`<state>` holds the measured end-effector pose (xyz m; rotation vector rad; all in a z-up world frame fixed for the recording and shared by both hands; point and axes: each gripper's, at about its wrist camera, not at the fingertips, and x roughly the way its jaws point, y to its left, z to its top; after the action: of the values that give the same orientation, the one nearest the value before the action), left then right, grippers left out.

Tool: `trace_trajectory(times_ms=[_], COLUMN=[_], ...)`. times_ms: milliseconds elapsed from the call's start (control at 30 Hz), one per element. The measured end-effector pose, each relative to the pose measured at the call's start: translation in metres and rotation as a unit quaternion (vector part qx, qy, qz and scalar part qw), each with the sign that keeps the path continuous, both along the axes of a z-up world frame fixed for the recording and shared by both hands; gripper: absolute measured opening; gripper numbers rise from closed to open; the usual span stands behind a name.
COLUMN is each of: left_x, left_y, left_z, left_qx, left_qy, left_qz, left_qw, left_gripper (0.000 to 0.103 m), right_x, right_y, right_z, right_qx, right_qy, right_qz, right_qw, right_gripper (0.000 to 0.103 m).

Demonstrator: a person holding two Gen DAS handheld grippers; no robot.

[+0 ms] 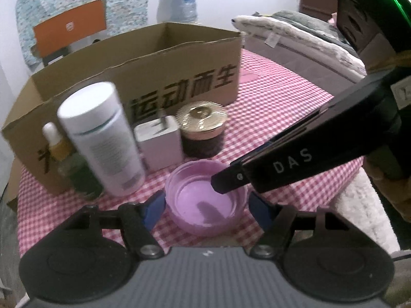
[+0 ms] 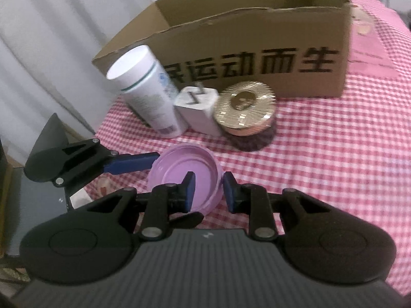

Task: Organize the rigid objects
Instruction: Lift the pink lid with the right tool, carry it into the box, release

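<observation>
Pink lid (image 1: 205, 202) sits open side up on the checked tabletop (image 2: 334, 166), at the near edge, and both my tools are on it. My left tool (image 1: 206, 209) spans the whole lid, its blue pads pressed against the outside of the rim left and right, so it is about half open and steadying the lid. My right tool (image 2: 208, 192) is nearly closed, pinching just the rim wall: one pad inside the lid, one outside. Two grips because the lid is shallow and slick, I reckon; one holds it steady while the other gets a bite. Just beyond stand the white bottle (image 2: 149, 97), the white charger (image 2: 197, 113) and the gold-topped jar (image 2: 246, 110), lined up against the cardboard box (image 2: 257, 38), which stands open at the far side, the likely home for all of them.
</observation>
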<state>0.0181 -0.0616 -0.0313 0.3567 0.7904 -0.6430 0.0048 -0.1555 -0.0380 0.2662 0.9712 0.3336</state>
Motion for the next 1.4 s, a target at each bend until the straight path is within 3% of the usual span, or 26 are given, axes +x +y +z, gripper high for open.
trace_trajectory(times_ms=[433, 1400], left_x=[0.000, -0.001], left_y=[-0.012, -0.019], left_z=[-0.006, -0.002], left_qx=[0.025, 0.028], left_qy=[0.002, -0.023], left_qz=[-0.005, -0.007], left_qw=[0.9997, 0.9993], left_gripper=[0.073, 0.074], right_x=[-0.003, -0.009], right_y=[-0.013, -0.016], right_z=[-0.001, 0.005], right_qx=[0.002, -0.013], right_qy=[0.012, -0.008], right_qz=[-0.007, -0.016], right_qw=[1.000, 1.000], right_gripper=[0.020, 0.019])
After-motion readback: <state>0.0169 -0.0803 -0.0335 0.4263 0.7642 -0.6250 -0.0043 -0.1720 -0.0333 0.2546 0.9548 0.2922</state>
